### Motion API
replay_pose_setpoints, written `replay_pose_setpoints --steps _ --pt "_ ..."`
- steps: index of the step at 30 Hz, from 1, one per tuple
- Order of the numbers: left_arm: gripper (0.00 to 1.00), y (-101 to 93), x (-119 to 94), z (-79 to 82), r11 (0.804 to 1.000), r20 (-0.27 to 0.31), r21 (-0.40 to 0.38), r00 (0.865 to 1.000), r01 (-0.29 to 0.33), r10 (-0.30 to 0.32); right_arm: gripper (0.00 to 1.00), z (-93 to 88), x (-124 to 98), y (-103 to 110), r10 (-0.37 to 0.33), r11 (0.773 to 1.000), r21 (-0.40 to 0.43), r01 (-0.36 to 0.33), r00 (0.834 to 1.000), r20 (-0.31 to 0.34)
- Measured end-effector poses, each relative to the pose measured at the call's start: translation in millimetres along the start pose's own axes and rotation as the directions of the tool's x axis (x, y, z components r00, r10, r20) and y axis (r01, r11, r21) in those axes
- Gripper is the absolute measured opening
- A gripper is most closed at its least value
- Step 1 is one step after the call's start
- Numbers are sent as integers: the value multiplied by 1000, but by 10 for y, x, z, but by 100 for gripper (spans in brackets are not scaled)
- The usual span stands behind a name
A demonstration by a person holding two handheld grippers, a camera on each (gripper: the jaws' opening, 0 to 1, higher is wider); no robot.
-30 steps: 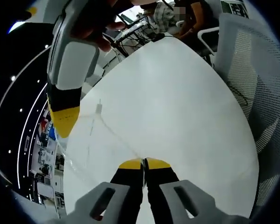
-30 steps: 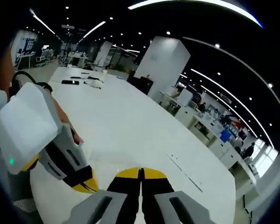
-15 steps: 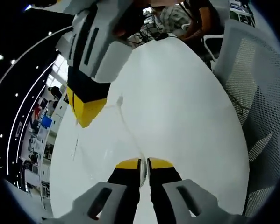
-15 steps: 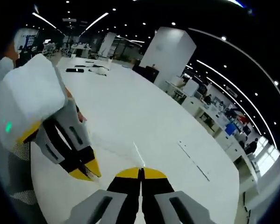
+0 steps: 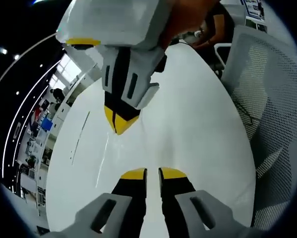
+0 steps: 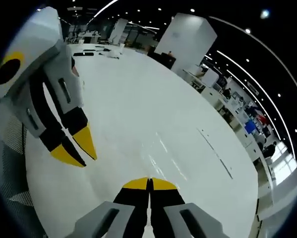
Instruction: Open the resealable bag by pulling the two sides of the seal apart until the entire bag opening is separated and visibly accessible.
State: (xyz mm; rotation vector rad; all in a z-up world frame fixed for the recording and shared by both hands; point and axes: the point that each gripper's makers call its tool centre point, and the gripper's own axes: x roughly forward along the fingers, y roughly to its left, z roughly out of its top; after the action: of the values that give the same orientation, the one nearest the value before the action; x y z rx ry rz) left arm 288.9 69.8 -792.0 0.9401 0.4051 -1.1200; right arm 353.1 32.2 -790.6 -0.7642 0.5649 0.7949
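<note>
In the left gripper view, the left gripper (image 5: 153, 173) stood over the white table (image 5: 198, 124) with its yellow-tipped jaws slightly apart, a narrow gap between them and nothing visibly held. The right gripper (image 5: 117, 123) came in from above, its tips pressed together, and from them the clear resealable bag (image 5: 104, 157) hung as a faint, glossy film toward the table; its seal could not be made out. A mesh chair (image 5: 272, 99) stood beside the table. In the right gripper view, the right gripper (image 6: 149, 184) had its jaws pressed together, the bag (image 6: 160, 153) showing only as pale streaks just ahead. The left gripper (image 6: 75, 148) hovered at left, tips slightly parted.
</note>
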Motion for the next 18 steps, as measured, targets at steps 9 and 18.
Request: replay_pose_setpoints --steps 9,18 --pt "5 -169 -134 -126 1000 6 9 1000 -2 2 0 -48 157 -10 -2 1000 -8 2 1000 0" --pt "6 -226 -174 -293 999 -16 -40 1000 -4 3 3 -17 273 76 40 999 -32 -40 999 4"
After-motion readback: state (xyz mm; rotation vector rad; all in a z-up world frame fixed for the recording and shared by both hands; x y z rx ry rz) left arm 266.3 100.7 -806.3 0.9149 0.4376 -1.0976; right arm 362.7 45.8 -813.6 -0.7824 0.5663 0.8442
